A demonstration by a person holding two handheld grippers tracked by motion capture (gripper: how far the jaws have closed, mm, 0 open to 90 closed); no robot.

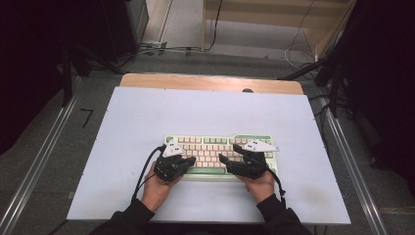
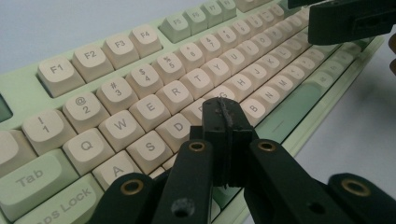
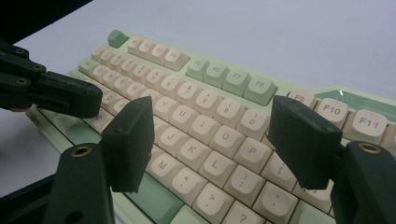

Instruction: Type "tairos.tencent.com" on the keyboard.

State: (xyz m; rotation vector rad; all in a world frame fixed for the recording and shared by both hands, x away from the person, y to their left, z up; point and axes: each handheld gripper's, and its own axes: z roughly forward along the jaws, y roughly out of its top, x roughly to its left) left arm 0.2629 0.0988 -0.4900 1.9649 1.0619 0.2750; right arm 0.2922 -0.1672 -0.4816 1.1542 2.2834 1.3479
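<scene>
Near the surface's (image 1: 147,112) front edge lies a keyboard (image 1: 205,147); left gripper (image 2: 227,114), jaws pressed together, is poised over G, best pressed straight down; right gripper (image 3: 210,140) is held spread

From above, the two hands and their grippers cover the lower middle rows of the keyboard (image 1: 221,147), and its key legends are too small to read there. Along the left gripper (image 2: 229,122), the pressed-together jaws hide the keys around F and G, and the frame cuts off Caps Lock. Along the right gripper (image 3: 215,140), the keyboard's near rows run off the bottom edge.
</scene>
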